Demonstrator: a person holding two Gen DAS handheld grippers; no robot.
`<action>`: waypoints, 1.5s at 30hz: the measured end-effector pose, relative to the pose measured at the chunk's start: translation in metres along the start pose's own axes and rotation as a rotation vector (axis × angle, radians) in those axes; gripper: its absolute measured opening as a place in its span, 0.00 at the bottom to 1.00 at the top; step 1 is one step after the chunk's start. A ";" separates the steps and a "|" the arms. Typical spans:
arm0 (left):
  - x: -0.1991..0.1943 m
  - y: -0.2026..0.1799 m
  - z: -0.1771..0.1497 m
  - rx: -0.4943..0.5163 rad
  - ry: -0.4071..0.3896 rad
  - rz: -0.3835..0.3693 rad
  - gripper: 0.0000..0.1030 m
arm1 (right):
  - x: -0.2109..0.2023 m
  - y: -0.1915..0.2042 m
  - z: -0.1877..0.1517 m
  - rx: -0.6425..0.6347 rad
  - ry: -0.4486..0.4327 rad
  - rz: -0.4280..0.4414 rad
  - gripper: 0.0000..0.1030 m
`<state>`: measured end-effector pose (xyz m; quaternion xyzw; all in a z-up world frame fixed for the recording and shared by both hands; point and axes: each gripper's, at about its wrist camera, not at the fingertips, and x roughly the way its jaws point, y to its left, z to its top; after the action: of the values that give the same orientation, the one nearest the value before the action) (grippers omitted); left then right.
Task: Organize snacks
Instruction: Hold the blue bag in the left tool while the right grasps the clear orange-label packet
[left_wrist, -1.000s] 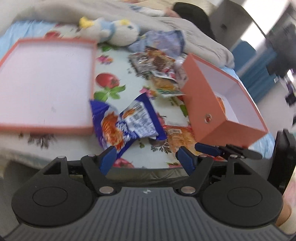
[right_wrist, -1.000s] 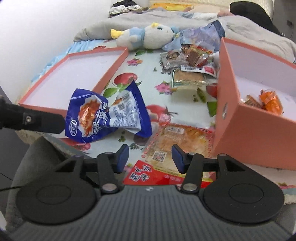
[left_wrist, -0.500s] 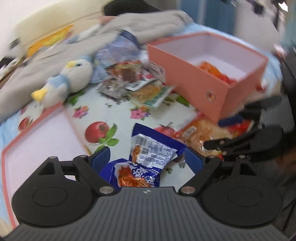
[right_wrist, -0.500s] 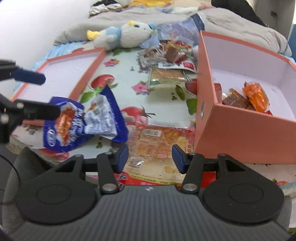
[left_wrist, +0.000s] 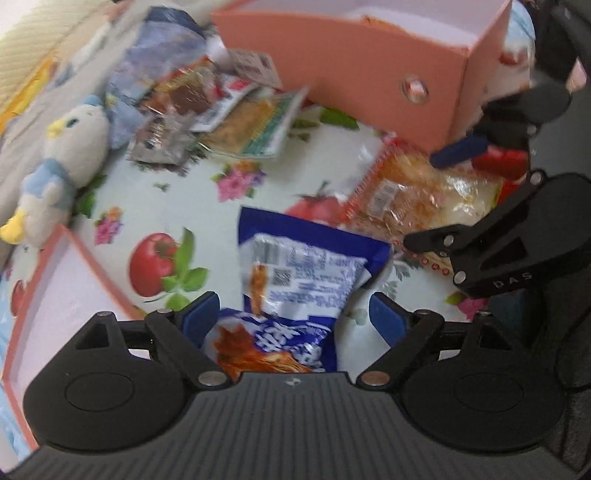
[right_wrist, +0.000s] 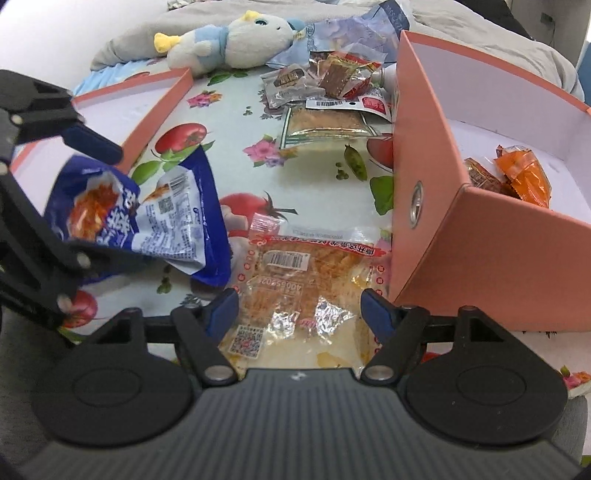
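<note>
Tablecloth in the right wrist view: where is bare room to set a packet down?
Free: the middle strip of tablecloth between the shallow lid and the orange box. The lid's inside is also bare. Crowded: the packet pile at the far end, and near the blue bag and clear packet.

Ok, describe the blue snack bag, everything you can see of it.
The blue snack bag is glossy crinkled plastic, dark blue with white lettering and an orange-red food picture; its white back panel carries fine print, a barcode and a QR code. It looks sealed, lying crumpled and partly folded on the fruit-print cloth, between the left gripper fingers, which are open, not pressing it.
</note>
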<state>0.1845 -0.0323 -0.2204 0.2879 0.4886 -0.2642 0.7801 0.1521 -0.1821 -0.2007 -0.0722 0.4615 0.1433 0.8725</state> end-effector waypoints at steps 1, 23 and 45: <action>0.007 -0.002 0.000 0.018 0.019 0.004 0.88 | 0.002 0.000 0.000 -0.007 0.006 -0.002 0.72; 0.033 0.021 -0.028 -0.327 0.009 -0.018 0.79 | 0.009 0.005 -0.009 -0.113 0.002 0.027 0.61; -0.016 0.025 -0.063 -0.813 -0.116 -0.023 0.64 | -0.019 0.010 0.005 -0.088 -0.031 0.066 0.30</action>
<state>0.1570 0.0318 -0.2234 -0.0646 0.5114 -0.0740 0.8537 0.1423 -0.1745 -0.1819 -0.0932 0.4431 0.1933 0.8704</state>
